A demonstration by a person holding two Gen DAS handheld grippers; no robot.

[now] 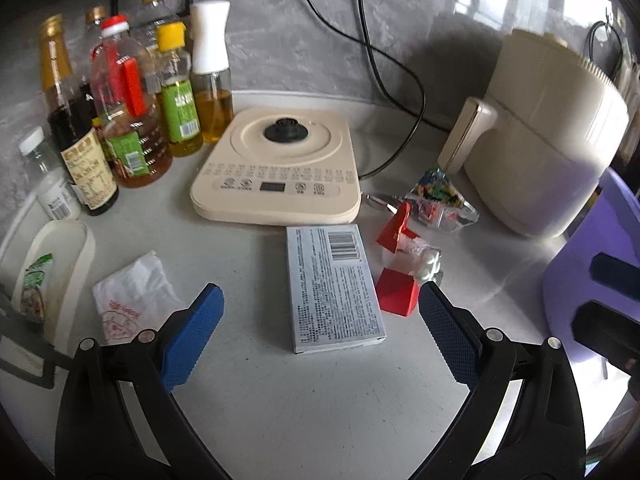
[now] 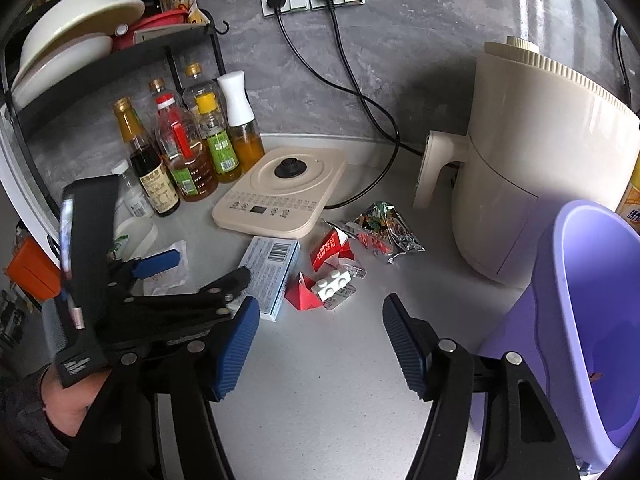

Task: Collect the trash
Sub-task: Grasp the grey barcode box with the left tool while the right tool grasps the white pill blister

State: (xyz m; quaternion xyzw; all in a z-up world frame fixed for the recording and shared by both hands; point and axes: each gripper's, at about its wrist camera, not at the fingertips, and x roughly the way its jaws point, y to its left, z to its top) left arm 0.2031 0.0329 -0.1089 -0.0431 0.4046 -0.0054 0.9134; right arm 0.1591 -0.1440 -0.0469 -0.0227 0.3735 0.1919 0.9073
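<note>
Both sets of jaws stand wide and hold nothing as we hover over the scattered rubbish. The left gripper point(image 1: 320, 308) hangs low above the table point(image 1: 312, 408), its blue pads straddling the near end of a flat grey box point(image 1: 335, 286) that lies barcode-up. The right gripper point(image 2: 320, 344) waits further back over bare table, with a purple bin point(image 2: 580, 320) just beside it on the right.

We judge the collecting to be at its start: nothing is gripped, and the litter lies where it fell. Beside the box sit two pieces of red paper carton point(image 1: 398, 292), a white plastic brick point(image 2: 335, 283) and, further off, a shiny snack wrapper point(image 2: 384, 228); a crumpled white bag point(image 1: 130, 296) lies to the left. Behind them stand a cream hotplate point(image 1: 280, 168), a row of oil and sauce bottles point(image 1: 132, 120) and a cream air fryer point(image 2: 540, 160).

The next move, as we read it, calls for the left jaws to drop over the box, close across its width and carry it to the bin.
</note>
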